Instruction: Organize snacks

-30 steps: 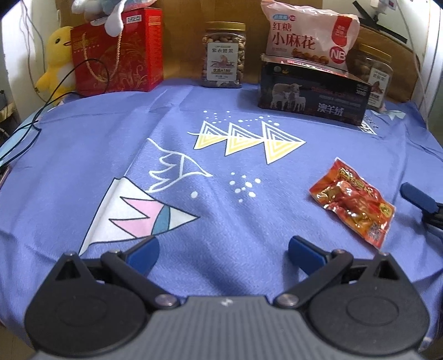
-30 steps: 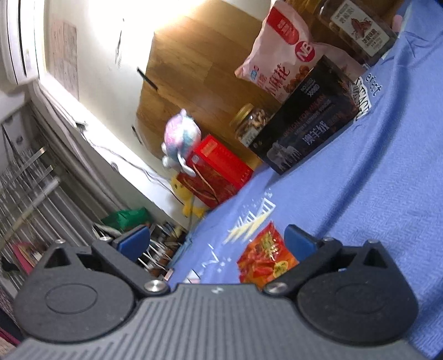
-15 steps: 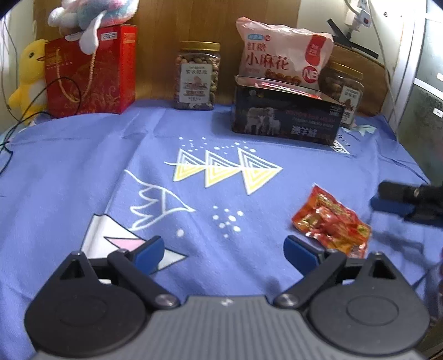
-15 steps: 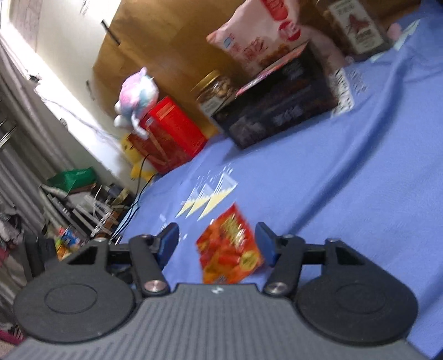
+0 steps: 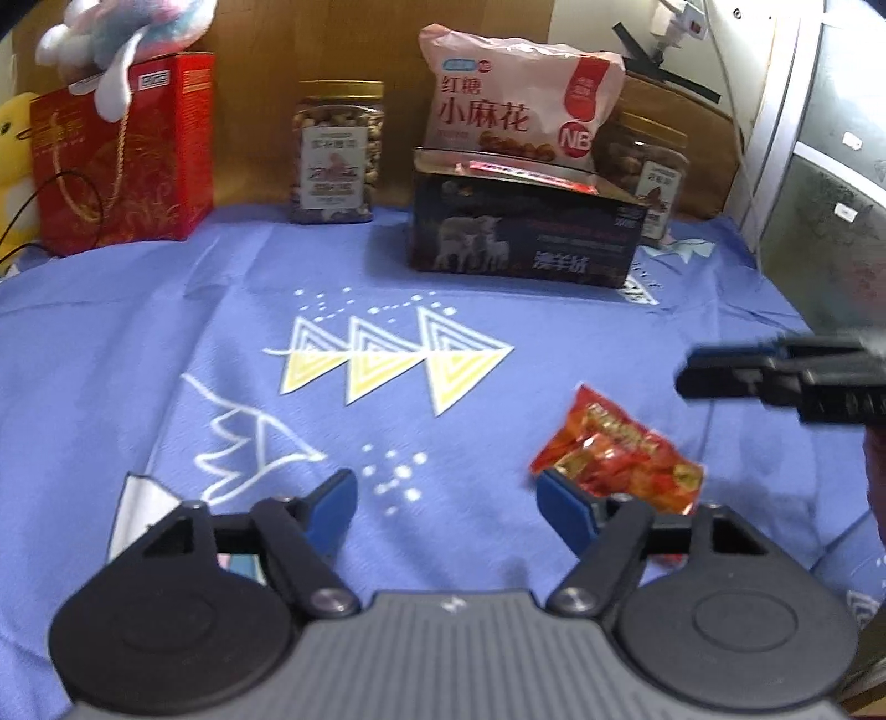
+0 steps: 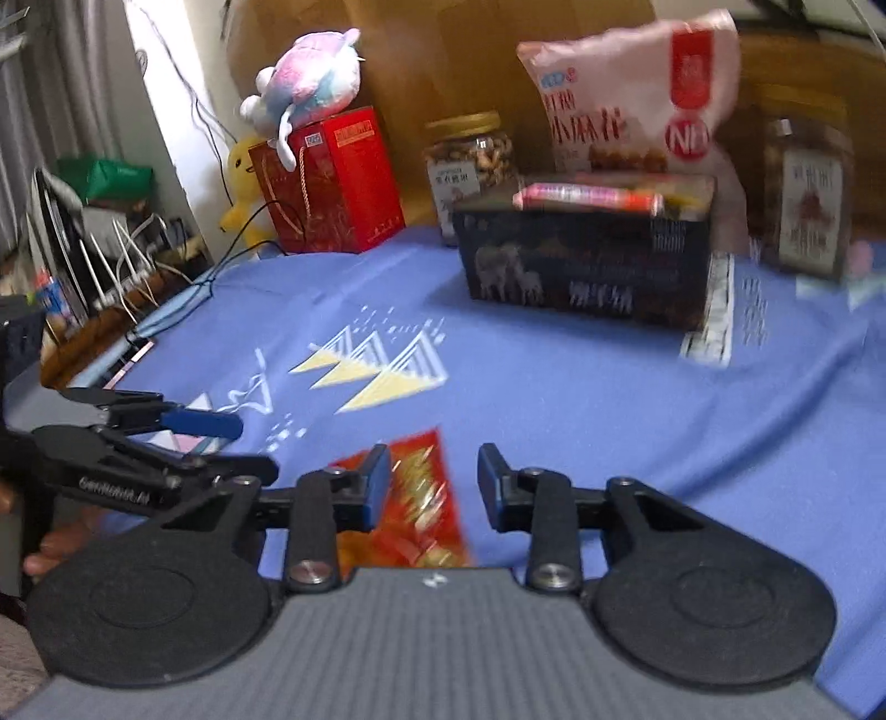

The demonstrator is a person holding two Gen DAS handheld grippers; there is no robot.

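Observation:
A red-orange snack packet (image 5: 617, 457) lies flat on the blue tablecloth (image 5: 277, 288). It also shows in the right wrist view (image 6: 421, 498), between and under my right gripper's fingers. My right gripper (image 6: 434, 490) is open, partly narrowed, and hovers over the packet. It shows from the side in the left wrist view (image 5: 775, 376). My left gripper (image 5: 446, 507) is open and empty, its right finger beside the packet's left end. A dark box with sheep (image 5: 526, 232) stands at the back with a pink bag (image 5: 515, 119) on it.
A red gift box (image 5: 122, 155) with a plush toy (image 5: 116, 33) stands back left. A nut jar (image 5: 338, 160) is behind centre and another jar (image 5: 653, 171) is right of the dark box. Cables and clutter (image 6: 111, 266) lie beyond the left table edge.
My right gripper has levelled out, moved over the packet and narrowed its fingers. My left gripper has moved right toward the packet and narrowed somewhat.

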